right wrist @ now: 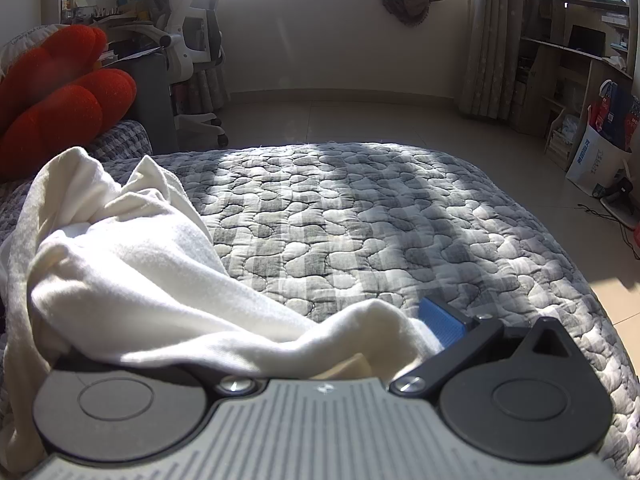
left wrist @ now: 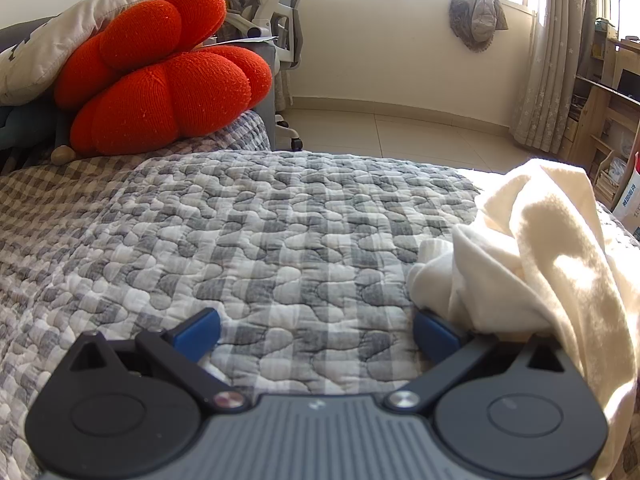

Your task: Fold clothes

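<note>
A crumpled cream garment [left wrist: 552,248] lies on the grey checked quilt [left wrist: 280,220] at the right of the left wrist view. It drapes over the outer side of my left gripper's right finger. My left gripper [left wrist: 316,336] stands wide open with only quilt between its blue pads [left wrist: 196,336]. In the right wrist view the same garment [right wrist: 132,264] is heaped at the left, covers the left finger and spills across the gap. My right gripper [right wrist: 320,330] is wide open; only its right blue pad [right wrist: 442,322] shows.
An orange knitted cushion [left wrist: 160,76] and a pale pillow sit at the bed's far left. Beyond the quilt's [right wrist: 360,208] far edge is tiled floor, a white office chair [right wrist: 196,40], wooden shelves [right wrist: 568,64] and a paper bag [right wrist: 596,156] at the right.
</note>
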Demonstrator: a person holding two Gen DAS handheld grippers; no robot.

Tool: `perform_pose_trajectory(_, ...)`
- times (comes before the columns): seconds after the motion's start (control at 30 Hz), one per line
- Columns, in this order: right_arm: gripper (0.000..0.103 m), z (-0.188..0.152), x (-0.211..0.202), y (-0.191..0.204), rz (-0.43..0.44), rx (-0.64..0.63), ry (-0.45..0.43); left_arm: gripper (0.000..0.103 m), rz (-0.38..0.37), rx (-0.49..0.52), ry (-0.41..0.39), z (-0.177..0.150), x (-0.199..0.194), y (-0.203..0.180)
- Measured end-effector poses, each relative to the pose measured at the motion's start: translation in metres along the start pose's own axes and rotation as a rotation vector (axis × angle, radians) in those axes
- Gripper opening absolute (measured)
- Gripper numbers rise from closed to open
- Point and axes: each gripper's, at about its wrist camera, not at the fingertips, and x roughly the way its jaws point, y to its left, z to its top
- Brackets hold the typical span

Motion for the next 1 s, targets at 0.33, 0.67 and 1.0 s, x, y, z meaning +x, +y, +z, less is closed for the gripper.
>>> perform_pose_trajectory(0.33, 0.103, -0.0003, 0.0001, 0.0, 0.001, 0.003, -0.001, 0.103, 0.0, -0.002, 0.0, 0.0015, 0.0001, 0.0034)
perform_pose_trajectory(0.67, 0.103, -0.0005, 0.0, 0.0002, 0.002, 0.005, -0.001, 0.103, 0.004, 0.0, -0.001, -0.0001, -0.0009, 0.0033)
perform_pose_trajectory(1.0, 0.103, -0.0005, -0.0008, 0.0, 0.003, 0.005, -0.001, 0.103, 0.005, 0.0, -0.001, 0.0004, 0.0003, 0.002)
